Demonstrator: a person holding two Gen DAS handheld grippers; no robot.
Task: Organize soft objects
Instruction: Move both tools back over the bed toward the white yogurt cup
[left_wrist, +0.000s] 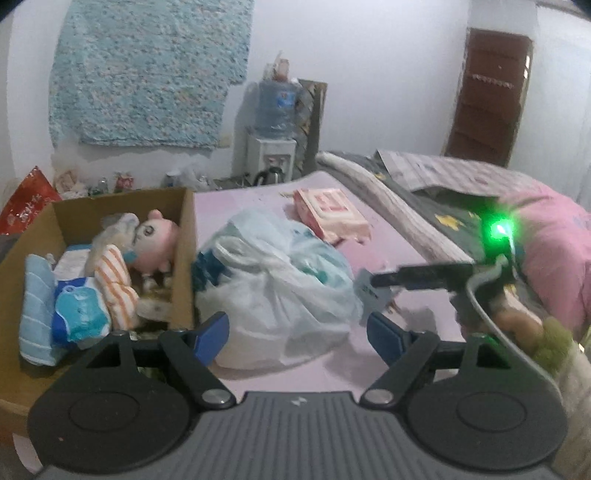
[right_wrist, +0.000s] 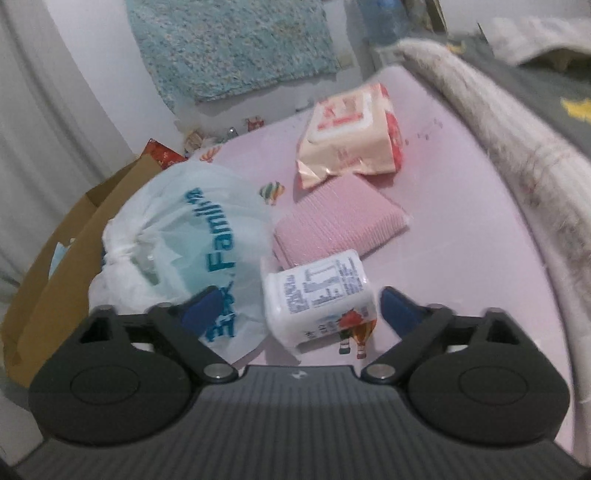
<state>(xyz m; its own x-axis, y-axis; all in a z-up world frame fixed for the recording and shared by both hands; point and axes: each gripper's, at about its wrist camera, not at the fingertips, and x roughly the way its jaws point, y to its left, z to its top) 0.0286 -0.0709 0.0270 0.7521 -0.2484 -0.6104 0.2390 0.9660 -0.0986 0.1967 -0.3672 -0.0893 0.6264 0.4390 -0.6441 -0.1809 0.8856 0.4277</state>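
- Pink bedsheet (right_wrist: 461, 258) serves as the work surface, with a blue fuzzy rug hung on the white wall behind and a rumpled blanket (right_wrist: 517, 147) along the right edge
- At the left edge of the bed stands a cardboard box (left_wrist: 184, 236), already holding a pink plush doll (left_wrist: 155, 240), striped towels and a blue tissue pack
- Left gripper (left_wrist: 297, 332) hovers with its jaws spread and nothing between them, aimed over the knotted white plastic bag (left_wrist: 280, 295) that lies just beside the box
- Right gripper (right_wrist: 291, 310) is also open; a small white tissue pack (right_wrist: 317, 299) lies between its fingertips, but the pads do not press on it
- Beyond that pack lie a folded pink cloth (right_wrist: 340, 221) and a peach wipes packet (right_wrist: 351, 133), still out on the sheet
- Judged step: picking up the tissue pack for the box, sorting partly done
- Next move calls for closing squarely on the pack's sides, gently, since it will squash, then carrying it left over the bag into the box
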